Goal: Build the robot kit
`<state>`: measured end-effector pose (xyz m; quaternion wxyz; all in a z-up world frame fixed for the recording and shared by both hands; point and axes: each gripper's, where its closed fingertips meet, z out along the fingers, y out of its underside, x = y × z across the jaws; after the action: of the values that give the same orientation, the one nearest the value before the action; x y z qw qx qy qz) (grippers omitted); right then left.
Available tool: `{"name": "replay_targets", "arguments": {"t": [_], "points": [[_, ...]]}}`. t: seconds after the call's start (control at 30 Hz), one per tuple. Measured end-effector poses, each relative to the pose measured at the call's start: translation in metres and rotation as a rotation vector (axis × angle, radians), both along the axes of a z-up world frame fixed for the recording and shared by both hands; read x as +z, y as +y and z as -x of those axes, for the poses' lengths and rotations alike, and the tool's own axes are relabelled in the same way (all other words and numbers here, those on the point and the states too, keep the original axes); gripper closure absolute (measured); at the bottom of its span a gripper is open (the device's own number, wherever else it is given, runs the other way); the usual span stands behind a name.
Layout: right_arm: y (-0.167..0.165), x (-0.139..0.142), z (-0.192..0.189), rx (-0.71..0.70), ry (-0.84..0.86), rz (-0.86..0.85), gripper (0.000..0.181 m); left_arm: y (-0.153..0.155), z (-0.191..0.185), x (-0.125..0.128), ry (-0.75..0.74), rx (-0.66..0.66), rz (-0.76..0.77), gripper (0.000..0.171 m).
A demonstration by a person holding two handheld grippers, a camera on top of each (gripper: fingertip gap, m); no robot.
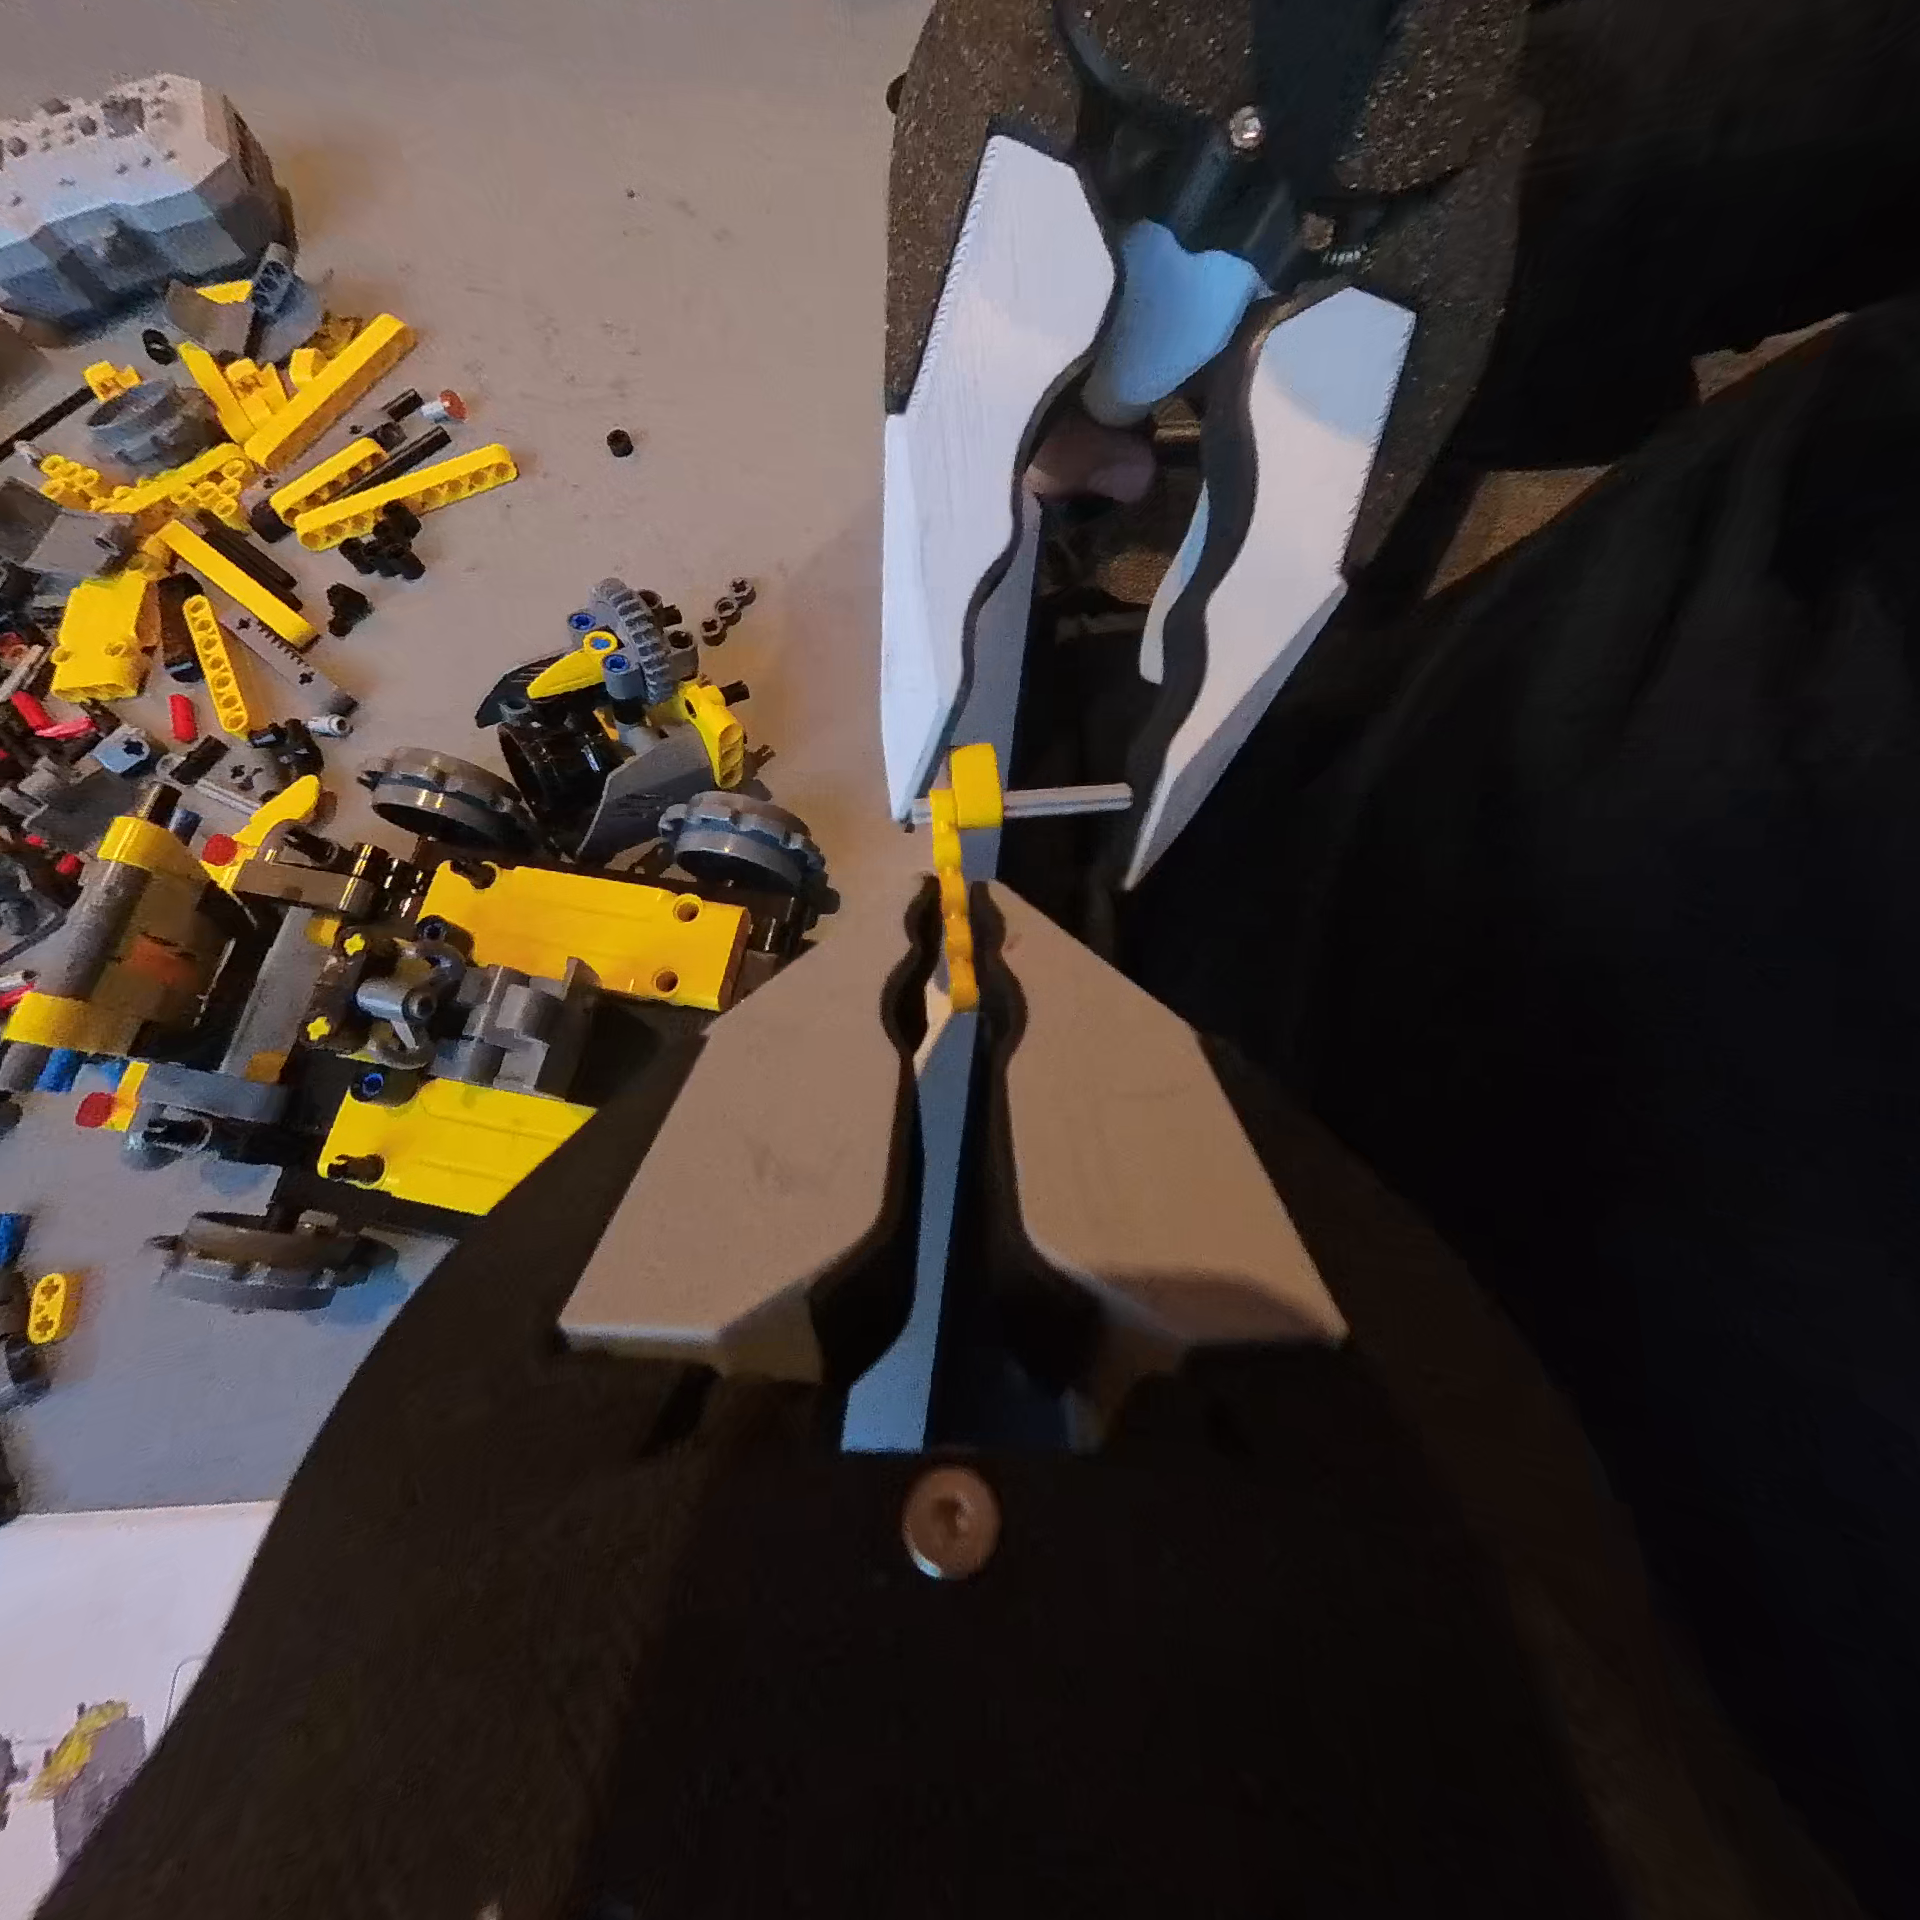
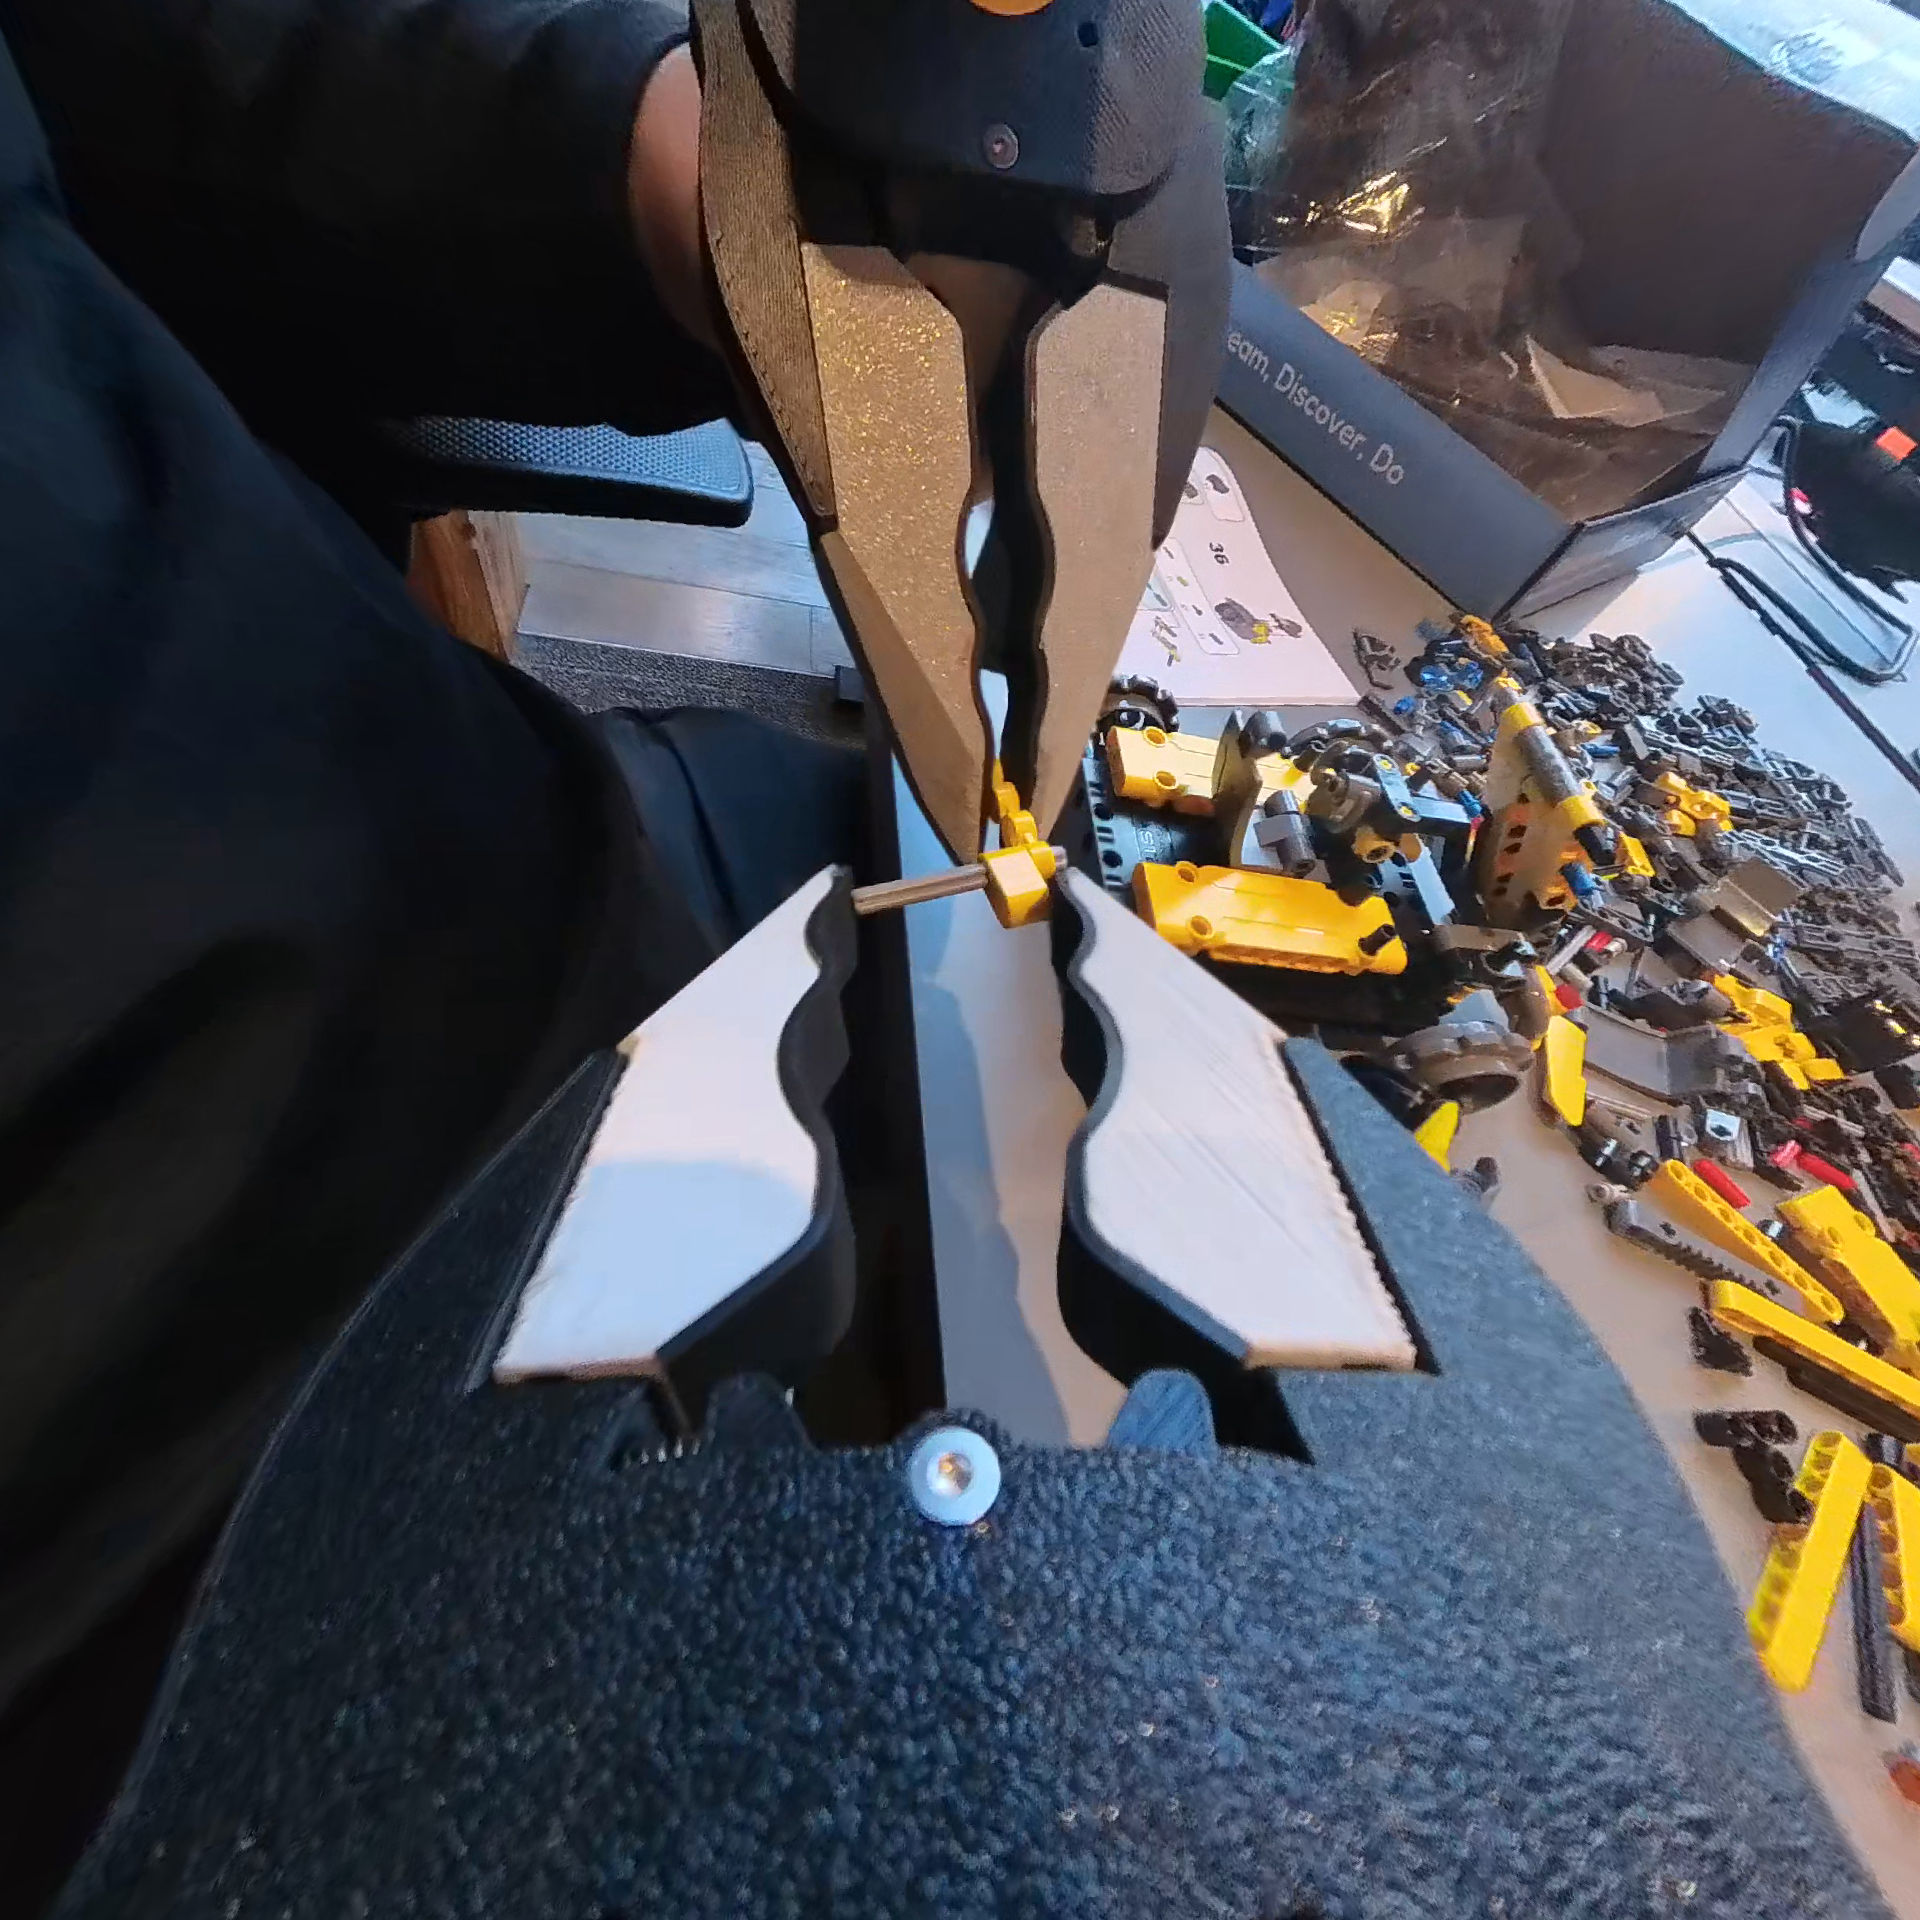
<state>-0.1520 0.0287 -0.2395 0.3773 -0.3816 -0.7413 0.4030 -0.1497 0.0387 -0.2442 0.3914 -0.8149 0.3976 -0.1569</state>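
While left gripper clamps a yellow beam pointing to 12 o'clock, right gripper faces it, jaws spread around the grey axle.

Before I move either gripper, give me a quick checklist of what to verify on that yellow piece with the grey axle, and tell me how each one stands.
1. Left gripper shut on the yellow beam: ok.
2. Grey axle seated through the beam's end hole: ok, it sticks out on both sides.
3. Right gripper spanning the axle with jaws apart: ok, each axle end sits by a fingertip.
4. Right fingertips actually touching the axle ends: cannot tell.
5. Held piece clear of the yellow and grey model on the table: ok.
6. Held piece above the table rather than past its edge: not ok, it sits at the edge.
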Motion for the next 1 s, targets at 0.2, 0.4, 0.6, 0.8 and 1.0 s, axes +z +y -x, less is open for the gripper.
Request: {"name": "replay_targets", "arguments": {"t": [0.2, 0.4, 0.6, 0.8, 1.0], "points": [[-0.003, -0.008, -0.003, 0.019, -0.021, 0.025, 0.144, -0.002, -0.005, -0.008, -0.008, -0.026, 0.005, 0.169], [-0.01, -0.019, -0.007, 0.032, -0.058, -0.006, 0.143, -0.009, -0.005, -0.019, 0.119, -0.061, -0.035, 0.171], [-0.015, -0.036, -0.004, -0.008, -0.107, -0.027, 0.144, -0.014, -0.001, -0.036, 0.199, -0.062, -0.006, 0.171], [-0.03, -0.064, -0.007, -0.069, -0.153, -0.034, 0.145, -0.03, -0.003, -0.062, 0.244, -0.045, 0.037, 0.171], [-0.038, -0.071, -0.009, -0.05, -0.195, -0.026, 0.147, -0.038, -0.004, -0.07, 0.263, -0.046, 0.039, 0.171]]}}
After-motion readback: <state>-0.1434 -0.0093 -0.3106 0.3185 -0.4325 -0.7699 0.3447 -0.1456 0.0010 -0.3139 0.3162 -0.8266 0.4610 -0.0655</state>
